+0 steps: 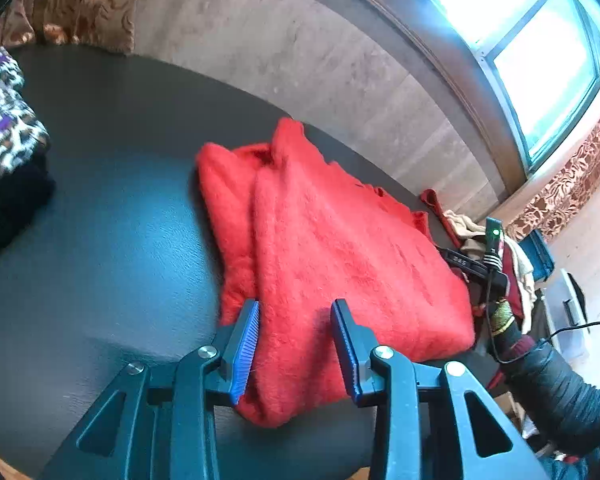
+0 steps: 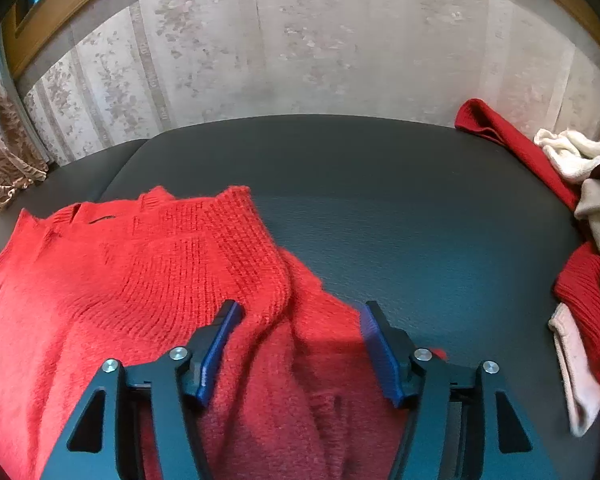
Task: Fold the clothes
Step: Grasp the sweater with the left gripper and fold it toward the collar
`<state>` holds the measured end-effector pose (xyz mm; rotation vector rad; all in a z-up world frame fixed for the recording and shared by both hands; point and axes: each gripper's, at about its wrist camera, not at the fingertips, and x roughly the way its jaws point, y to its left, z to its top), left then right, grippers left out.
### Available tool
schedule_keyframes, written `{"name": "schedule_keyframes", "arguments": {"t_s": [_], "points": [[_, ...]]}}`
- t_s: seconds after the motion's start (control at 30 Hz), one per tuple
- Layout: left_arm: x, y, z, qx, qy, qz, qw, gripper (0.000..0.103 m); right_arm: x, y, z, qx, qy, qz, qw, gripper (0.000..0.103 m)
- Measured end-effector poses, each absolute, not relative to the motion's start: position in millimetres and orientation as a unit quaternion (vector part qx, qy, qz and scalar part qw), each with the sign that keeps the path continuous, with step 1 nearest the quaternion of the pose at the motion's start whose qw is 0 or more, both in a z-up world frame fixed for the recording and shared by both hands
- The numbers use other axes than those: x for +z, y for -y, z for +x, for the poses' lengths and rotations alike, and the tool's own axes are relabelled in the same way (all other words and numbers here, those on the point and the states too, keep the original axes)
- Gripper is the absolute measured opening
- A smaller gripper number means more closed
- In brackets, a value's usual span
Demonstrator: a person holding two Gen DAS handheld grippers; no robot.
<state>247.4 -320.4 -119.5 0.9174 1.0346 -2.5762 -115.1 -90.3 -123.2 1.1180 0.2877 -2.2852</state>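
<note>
A fuzzy red knit sweater (image 1: 332,240) lies partly folded on the dark table (image 1: 112,208). My left gripper (image 1: 296,308) is open, its blue-padded jaws standing either side of the sweater's near edge. In the right wrist view the same sweater (image 2: 140,264) spreads across the left and the bottom. My right gripper (image 2: 300,312) is open wide over a bunched fold of it, jaws apart and not closed on the cloth. The right gripper's body and the person's sleeve show at the right of the left wrist view (image 1: 496,264).
A leopard-print garment on a dark one (image 1: 8,136) sits at the table's left. A pile of dark red, cream and pink clothes (image 2: 584,208) lies at the table's right edge. A wall and a window (image 1: 540,48) stand behind the table.
</note>
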Motion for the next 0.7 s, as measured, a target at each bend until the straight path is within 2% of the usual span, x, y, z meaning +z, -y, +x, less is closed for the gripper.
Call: {"name": "schedule_keyframes", "arguments": {"t_s": [0.03, 0.07, 0.17, 0.3, 0.4, 0.5, 0.63, 0.7], "points": [[-116.3, 316.5, 243.9, -0.88, -0.34, 0.313, 0.106, 0.013, -123.2, 89.8, -115.4, -0.855, -0.107, 0.419, 0.286, 0.065], [-113.2, 313.7, 240.1, -0.884, -0.329, 0.315, 0.105, 0.005, -123.2, 89.5, -115.7, -0.855, -0.106, 0.419, 0.285, 0.065], [-102.2, 310.8, 244.1, -0.884, -0.333, 0.317, 0.08, 0.005, -122.6, 89.3, -115.9, -0.856, -0.106, 0.42, 0.284, 0.067], [-114.2, 313.0, 249.0, -0.869, -0.262, 0.401, 0.124, 0.005, -122.9, 89.5, -115.2, -0.855, -0.106, 0.419, 0.285, 0.069], [-126.8, 317.4, 251.6, -0.86, -0.274, 0.411, 0.126, 0.006, -123.5, 89.6, -114.6, -0.855, -0.107, 0.419, 0.287, 0.07], [-115.8, 322.0, 256.6, -0.862, -0.296, 0.384, 0.146, 0.02, -123.7, 88.5, -114.6, -0.856, -0.107, 0.418, 0.283, 0.073], [-95.3, 325.5, 263.3, -0.866, -0.313, 0.34, 0.191, 0.021, -124.2, 87.4, -115.3, -0.855, -0.104, 0.421, 0.285, 0.073], [-85.4, 319.5, 254.1, -0.877, -0.31, 0.318, 0.186, 0.029, -124.0, 87.7, -115.4, -0.854, -0.103, 0.422, 0.286, 0.073]]}}
